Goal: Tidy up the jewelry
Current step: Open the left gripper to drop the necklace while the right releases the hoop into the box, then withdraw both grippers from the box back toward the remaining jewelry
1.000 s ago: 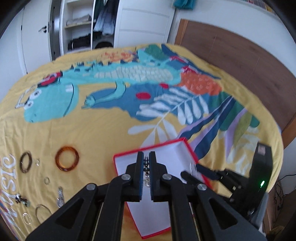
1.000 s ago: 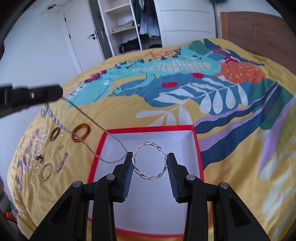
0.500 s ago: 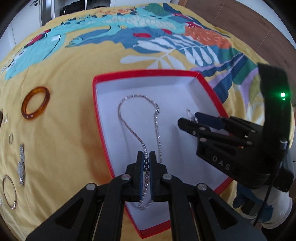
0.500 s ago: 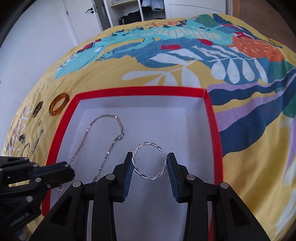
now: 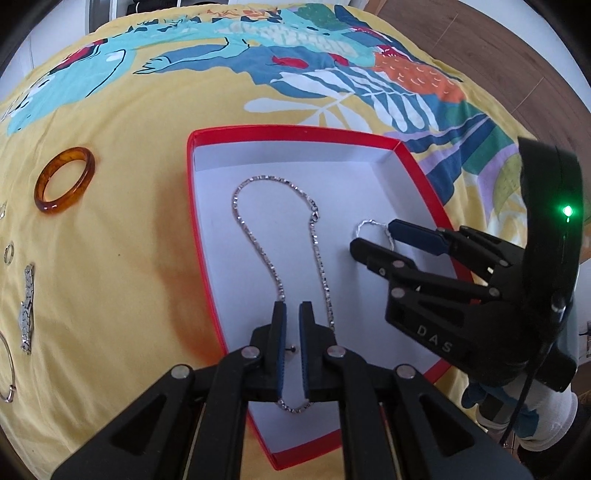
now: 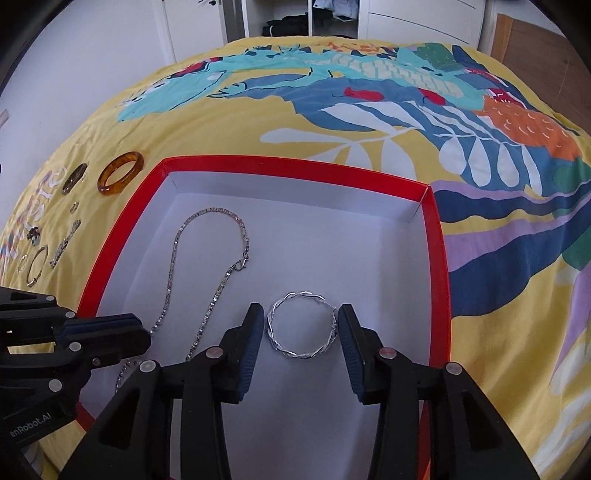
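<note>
A red-rimmed white box (image 5: 288,129) (image 6: 295,162) lies on the yellow patterned bedspread. A silver chain necklace (image 5: 255,236) (image 6: 173,258) lies in a long loop on the box floor. Its near end runs under my left gripper (image 5: 291,306) (image 6: 142,330), whose jaws are opening with a narrow gap and nothing pinched. A twisted silver hoop (image 6: 299,355) (image 5: 364,223) rests on the floor between the fingers of my right gripper (image 6: 300,314) (image 5: 373,236). Those jaws are opening too, and their pads stand just off the hoop.
An amber bangle (image 5: 64,179) (image 6: 120,172) lies left of the box. Further left are a flat silver bracelet (image 5: 27,306), a small ring (image 5: 8,253), a dark ring (image 6: 74,177) and several other small pieces. A wardrobe (image 6: 406,22) stands beyond the bed.
Both grippers sank into the box. The chain that hung from my left gripper now lies on the box floor, released. My right jaws widened off the hoop.
</note>
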Available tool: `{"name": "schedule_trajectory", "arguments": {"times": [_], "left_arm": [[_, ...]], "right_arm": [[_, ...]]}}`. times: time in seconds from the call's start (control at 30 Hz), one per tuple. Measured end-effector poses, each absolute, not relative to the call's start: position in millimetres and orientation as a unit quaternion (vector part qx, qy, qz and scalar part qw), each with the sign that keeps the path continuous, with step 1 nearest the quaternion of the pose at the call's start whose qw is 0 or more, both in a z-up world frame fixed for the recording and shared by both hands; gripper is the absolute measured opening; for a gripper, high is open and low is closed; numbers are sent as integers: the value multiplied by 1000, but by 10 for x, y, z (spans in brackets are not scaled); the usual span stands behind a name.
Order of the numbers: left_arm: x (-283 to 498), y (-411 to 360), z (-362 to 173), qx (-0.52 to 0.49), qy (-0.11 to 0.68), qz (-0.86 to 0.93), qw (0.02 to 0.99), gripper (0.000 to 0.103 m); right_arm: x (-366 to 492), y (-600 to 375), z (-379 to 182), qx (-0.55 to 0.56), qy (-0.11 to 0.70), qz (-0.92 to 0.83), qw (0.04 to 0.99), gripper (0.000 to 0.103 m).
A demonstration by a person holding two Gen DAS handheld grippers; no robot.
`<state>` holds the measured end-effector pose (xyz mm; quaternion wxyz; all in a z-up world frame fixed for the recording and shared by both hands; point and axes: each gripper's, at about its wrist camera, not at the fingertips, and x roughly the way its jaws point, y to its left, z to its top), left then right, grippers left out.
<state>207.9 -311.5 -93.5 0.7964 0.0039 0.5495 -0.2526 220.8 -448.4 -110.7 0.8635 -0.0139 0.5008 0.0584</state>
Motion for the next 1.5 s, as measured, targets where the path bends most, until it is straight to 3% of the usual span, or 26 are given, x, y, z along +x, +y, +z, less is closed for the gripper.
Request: {"name": "schedule_trajectory", "arguments": {"times": [0.27,0.6,1.2,1.27,1.33,1.5], "left_arm": [[1926,-3025,-704,13,536,-256,804,9],[1458,-2651,58,11,466,-240,852,9],[602,-894,936,2,396,-116,911,9],[519,-599,1029,-6,387,-102,916,14],[443,-315,1116,-16,378,-82,922,33],[277,241,1303,-40,356,-48,932,35]], "right_arm": [[1999,-4484,-897,-9,490,50,870,48],[1324,-4473,-22,25,429,26,902,53],[178,-3721,1222,62,307,59,948,59],[100,-3623,1303,58,300,66,950,59],[35,-3536,1356,55,294,71,952,59],[-97,-3317,1481,55,282,88,954,60]]}}
